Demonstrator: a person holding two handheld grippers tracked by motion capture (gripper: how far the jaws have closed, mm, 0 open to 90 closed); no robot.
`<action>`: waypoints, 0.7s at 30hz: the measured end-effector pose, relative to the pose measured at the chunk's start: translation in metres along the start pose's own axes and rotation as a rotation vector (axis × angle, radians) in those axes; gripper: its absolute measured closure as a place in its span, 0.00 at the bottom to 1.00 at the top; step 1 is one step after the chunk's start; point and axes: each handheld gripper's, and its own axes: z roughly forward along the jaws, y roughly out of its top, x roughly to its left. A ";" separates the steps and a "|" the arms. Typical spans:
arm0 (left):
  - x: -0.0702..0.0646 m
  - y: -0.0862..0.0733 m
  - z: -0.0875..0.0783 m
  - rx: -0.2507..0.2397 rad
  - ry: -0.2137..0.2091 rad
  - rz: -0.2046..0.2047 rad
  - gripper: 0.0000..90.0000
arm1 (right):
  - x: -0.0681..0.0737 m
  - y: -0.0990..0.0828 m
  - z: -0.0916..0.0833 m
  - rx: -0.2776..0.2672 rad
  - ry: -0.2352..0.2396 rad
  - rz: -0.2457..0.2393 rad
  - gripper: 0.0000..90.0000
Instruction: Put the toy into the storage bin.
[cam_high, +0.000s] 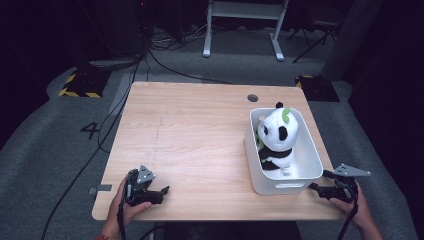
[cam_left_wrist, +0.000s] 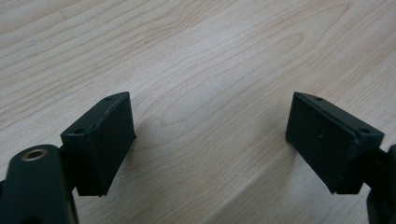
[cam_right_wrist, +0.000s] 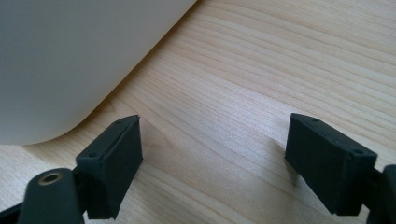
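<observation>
Jaws released on both grippers — plush panda (cam_high: 276, 137) sits (upright) in white bin (cam_high: 310, 170).

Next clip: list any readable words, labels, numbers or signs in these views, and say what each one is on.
"4": a dark numeral on the grey floor, left of the wooden table.
Yellow-and-black hazard stripes, a sign with no words: on the dark base plate on the floor beyond the table's far left corner.
White bin, plush panda, both gripper views: no lettering to read.
</observation>
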 end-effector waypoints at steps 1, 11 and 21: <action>0.000 0.000 0.000 0.000 0.000 0.000 0.17 | 0.000 0.000 0.000 0.000 -0.001 0.000 0.21; 0.000 0.000 0.001 -0.003 0.003 -0.007 0.17 | 0.000 0.000 0.000 0.000 -0.001 0.000 0.21; 0.000 0.001 0.001 0.000 0.005 -0.005 0.17 | 0.000 0.000 0.000 0.000 0.000 0.000 0.21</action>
